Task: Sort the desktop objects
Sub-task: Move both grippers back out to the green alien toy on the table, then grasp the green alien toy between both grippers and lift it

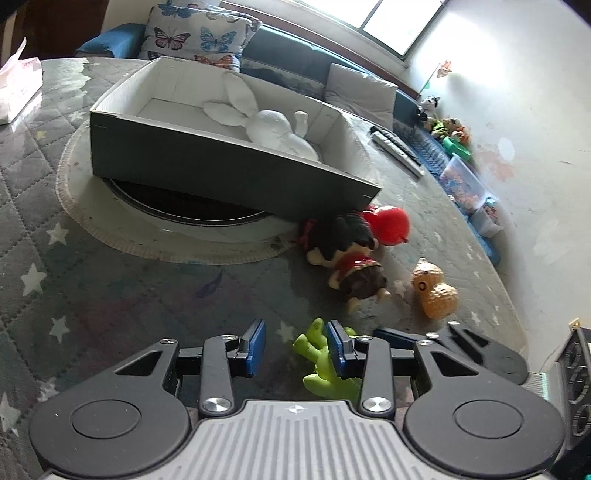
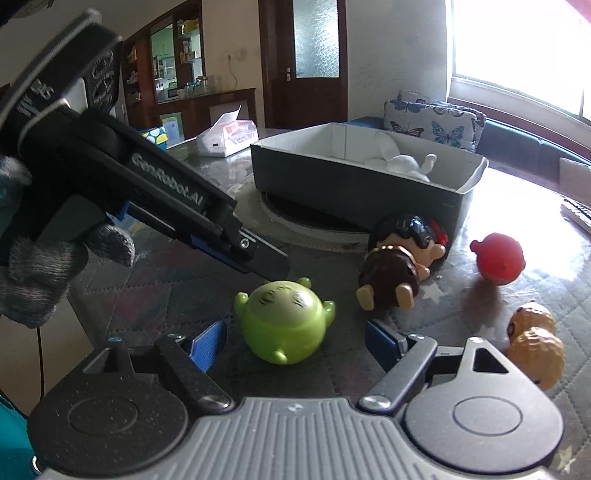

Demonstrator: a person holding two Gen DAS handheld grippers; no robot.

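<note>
A green round toy [image 2: 284, 325] lies on the quilted table between the open fingers of my right gripper [image 2: 295, 345], not gripped. In the left wrist view the green toy [image 1: 317, 354] lies under my open left gripper [image 1: 295, 345], partly hidden by its right finger. A dark-haired doll [image 1: 347, 258] [image 2: 399, 266], a red ball toy [image 1: 388, 221] [image 2: 498, 258] and a tan peanut toy [image 1: 436, 291] [image 2: 535, 343] lie nearby. A grey box [image 1: 221, 170] [image 2: 351, 181] holds a white rabbit toy [image 1: 273, 129] [image 2: 402, 164].
The box rests on a round turntable [image 1: 177, 218]. A tissue pack [image 1: 18, 88] lies at the far left, a remote [image 1: 397, 147] behind the box. My left gripper's body [image 2: 166, 188] reaches in above the green toy. A sofa with a butterfly cushion [image 1: 195, 33] stands behind.
</note>
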